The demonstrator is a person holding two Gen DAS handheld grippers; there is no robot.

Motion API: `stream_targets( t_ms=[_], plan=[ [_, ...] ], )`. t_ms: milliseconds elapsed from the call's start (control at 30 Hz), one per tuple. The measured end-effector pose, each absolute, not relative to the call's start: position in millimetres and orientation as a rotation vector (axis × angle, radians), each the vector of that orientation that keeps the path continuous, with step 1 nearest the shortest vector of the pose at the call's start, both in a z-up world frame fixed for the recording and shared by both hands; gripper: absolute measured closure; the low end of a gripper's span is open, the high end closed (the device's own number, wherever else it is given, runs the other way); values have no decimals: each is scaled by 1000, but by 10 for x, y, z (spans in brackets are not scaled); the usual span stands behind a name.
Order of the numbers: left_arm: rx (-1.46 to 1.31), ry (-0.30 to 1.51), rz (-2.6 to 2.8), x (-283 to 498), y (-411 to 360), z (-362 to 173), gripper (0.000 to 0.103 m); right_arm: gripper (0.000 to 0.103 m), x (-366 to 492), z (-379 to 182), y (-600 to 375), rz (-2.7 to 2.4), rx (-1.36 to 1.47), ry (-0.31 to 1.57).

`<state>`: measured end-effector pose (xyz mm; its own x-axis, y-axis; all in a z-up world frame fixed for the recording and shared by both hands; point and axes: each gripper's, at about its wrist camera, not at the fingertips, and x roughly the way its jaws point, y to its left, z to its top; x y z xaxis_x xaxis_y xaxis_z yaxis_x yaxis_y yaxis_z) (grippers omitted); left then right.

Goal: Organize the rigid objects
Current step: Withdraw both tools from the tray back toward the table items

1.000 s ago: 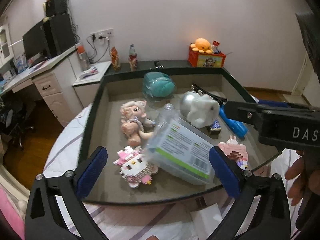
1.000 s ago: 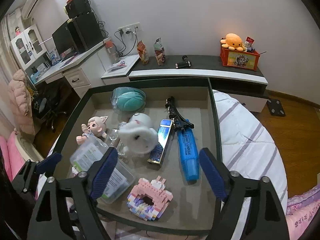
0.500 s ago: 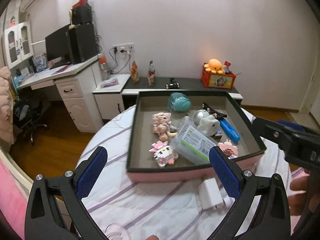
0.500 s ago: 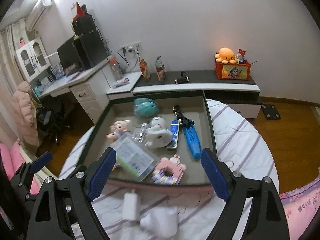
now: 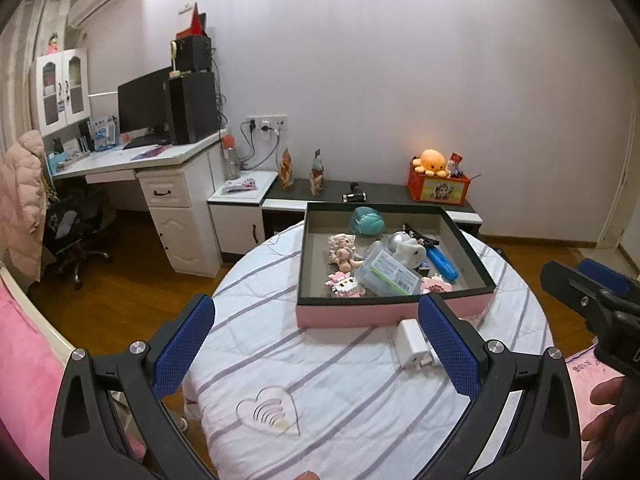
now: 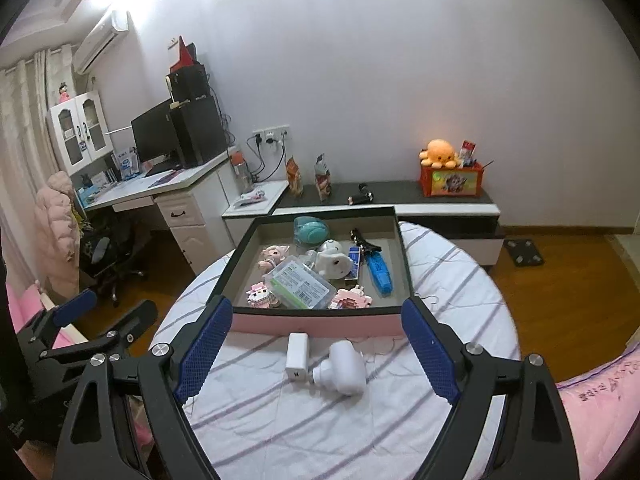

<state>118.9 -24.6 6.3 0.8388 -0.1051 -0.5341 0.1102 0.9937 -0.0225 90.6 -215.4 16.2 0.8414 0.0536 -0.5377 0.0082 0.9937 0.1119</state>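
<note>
**Two loose white pieces lie outside the box, nearer our right gripper**

Two grippers hang over the round table (image 6: 472, 288) with its striped cloth, and we see both with jaws spread wide and nothing between the pads. On the far half of the table sits the pink-sided box (image 6: 320, 326), already crowded: a clear plastic case (image 6: 300, 285), a blue marker (image 6: 380, 274), a white figure (image 6: 334, 262), a teal shell (image 6: 311, 230), a doll (image 6: 272, 258) and two pink block toys.

What we judge still needs tidying lies on the cloth just in front of the box's near wall: a white charger (image 6: 297, 356) and, touching its side, a white nozzle-shaped gadget (image 6: 342, 368).

For the right gripper (image 6: 316, 356), both sit almost dead ahead between the fingers; the charger's long axis runs away from us, along the pointing line, so the jaws would close across its narrow width. For the left gripper (image 5: 316, 344), the charger (image 5: 410, 343) lies off to the right, beside the right pad. Our right hand looks better placed.
</note>
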Motion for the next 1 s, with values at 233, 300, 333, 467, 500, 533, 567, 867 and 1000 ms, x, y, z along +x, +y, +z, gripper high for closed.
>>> stream_targets(
  t_ms=[233, 300, 333, 467, 500, 533, 567, 867, 1000],
  plan=[
    [-12, 546, -112, 810, -150, 106, 0, 15, 481, 261, -2063, -32, 66, 522],
    [-13, 541, -108, 710, -139, 104, 0, 15, 391, 240, -2062, -41, 65, 523],
    [-14, 541, -108, 674, -140, 96, 0, 15, 363, 235, -2073, -43, 70, 524],
    [-17, 546, -115, 532, -147, 58, 0, 15, 205, 181, -2081, -46, 92, 526],
    [-18, 551, -117, 504, -150, 42, 0, 15, 183, 177, -2077, -49, 88, 526],
    [-20, 553, -117, 481, -159, 32, 0, 15, 160, 174, -2072, -49, 85, 527],
    [-22, 557, -118, 464, -158, 25, 0, 15, 142, 172, -2073, -45, 88, 527],
    [-21, 558, -121, 374, -183, 11, 0, 15, 66, 170, -2080, -37, 88, 528],
    [-18, 556, -123, 362, -191, 17, 0, 15, 64, 167, -2073, -35, 88, 528]
  ],
)
